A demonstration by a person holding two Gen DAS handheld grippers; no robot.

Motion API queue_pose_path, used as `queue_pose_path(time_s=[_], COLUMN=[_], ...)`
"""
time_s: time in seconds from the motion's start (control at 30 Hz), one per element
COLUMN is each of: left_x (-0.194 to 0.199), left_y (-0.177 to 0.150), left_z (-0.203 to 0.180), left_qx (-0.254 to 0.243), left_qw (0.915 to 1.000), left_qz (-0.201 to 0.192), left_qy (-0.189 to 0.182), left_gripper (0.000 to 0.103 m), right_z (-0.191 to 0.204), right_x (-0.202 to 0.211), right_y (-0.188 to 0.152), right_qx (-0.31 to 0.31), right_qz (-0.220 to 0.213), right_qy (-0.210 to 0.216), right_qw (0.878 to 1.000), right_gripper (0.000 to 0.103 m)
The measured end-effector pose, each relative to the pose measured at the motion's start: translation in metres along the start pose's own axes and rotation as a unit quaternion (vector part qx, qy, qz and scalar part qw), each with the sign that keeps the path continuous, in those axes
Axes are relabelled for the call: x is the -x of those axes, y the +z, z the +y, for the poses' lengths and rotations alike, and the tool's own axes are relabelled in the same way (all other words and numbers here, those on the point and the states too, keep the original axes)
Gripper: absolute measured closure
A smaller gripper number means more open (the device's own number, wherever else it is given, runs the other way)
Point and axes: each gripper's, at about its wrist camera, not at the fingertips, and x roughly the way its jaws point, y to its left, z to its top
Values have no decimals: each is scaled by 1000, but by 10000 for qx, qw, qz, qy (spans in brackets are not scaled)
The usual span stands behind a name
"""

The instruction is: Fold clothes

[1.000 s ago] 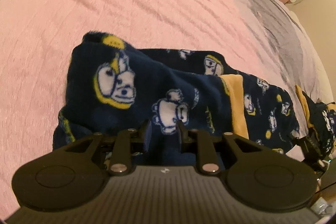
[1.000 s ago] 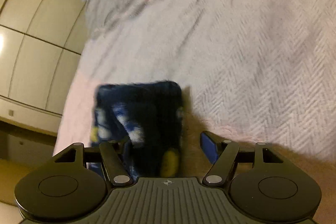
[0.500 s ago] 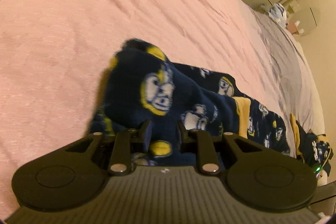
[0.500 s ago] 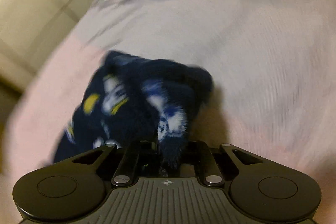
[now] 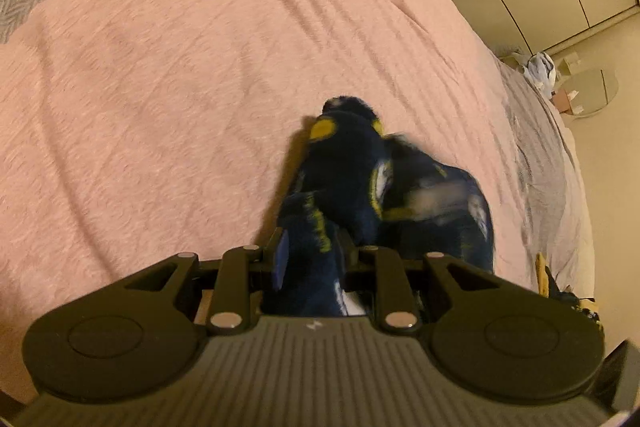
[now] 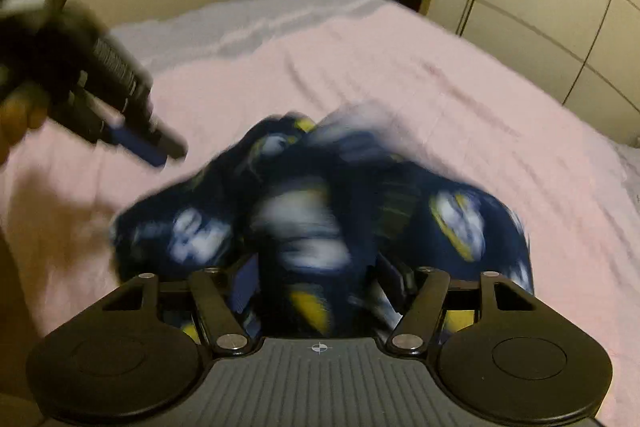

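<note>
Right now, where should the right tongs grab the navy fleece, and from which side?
Probably the thick fold of the navy fleece bulging straight ahead of the right tongs, coming in low from the near side. It stands up off the pink bedspread, so the jaws can straddle it. No flat hem shows through the blur.

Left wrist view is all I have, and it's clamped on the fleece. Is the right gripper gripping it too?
Observer: No. The right gripper is open, and the fleece only bunches up between its jaws.
Operator: Can you see my gripper from that side?
Observer: Yes, blurred. The left gripper shows at the upper left over the pink bedspread, with a hand holding it.
</note>
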Motion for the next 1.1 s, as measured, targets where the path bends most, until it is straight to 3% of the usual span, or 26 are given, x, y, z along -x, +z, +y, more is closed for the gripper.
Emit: queue_pose_path(time_s=[0.13, 0.23, 0.3, 0.33, 0.4, 0.47, 0.57, 0.67, 0.7, 0.73, 0.77, 0.87, 0.97, 1.1], left_x=[1, -8, -19, -26, -39, -52, -70, -87, -90, -92, -90, -74, -36, 18], left_y=[-4, -4, -4, -5, -7, -8, -11, -13, -14, -14, -14, -13, -14, -21], left_z=[0, -9, -13, -14, -17, -20, -25, -31, -35, -39, -46, -73, -106, -116], left_qx=[65, 261, 510, 715, 859, 867, 878, 799, 745, 660, 509, -219, -1238, -1994], left_qw=[9996, 9968, 9922, 9884, 9855, 9857, 9860, 9875, 9879, 9881, 9882, 9887, 9809, 9676], left_qz=[84, 111, 139, 186, 227, 238, 255, 267, 265, 261, 252, 7, -528, -1108], left_qy=[-279, -750, -1130, -1326, -1445, -1425, -1393, -1332, -1338, -1361, -1425, -1481, -1401, -1085], left_gripper=[81, 63, 53, 46, 41, 39, 36, 35, 35, 45, 79, 84, 85, 85], right_z=[-30, -66, -106, -128, -161, -180, -192, -198, -198, -197, -196, -193, -190, -177], right_x=[24, 48, 43, 41, 46, 48, 47, 47, 48, 48, 43, 39, 38, 36], right_y=[-15, -32, -49, -60, -84, -105, -122, -126, -128, -130, -130, -128, -111, -81], right_qx=[-805, -1688, -2556, -3149, -4268, -5205, -5882, -6078, -6133, -6183, -6200, -6055, -5595, -4915], right_qz=[-86, 6, 429, 641, 761, 626, 505, 500, 510, 519, 516, 446, 340, 257], right_qy=[-254, -931, -1482, -1686, -1613, -1271, -844, -694, -650, -610, -597, -654, -711, -582], right_qw=[9964, 9813, 9544, 9318, 8866, 8421, 8027, 7895, 7855, 7819, 7806, 7919, 8251, 8686], right_gripper=[40, 40, 40, 40, 40, 40, 40, 40, 40, 40, 40, 40, 40, 40])
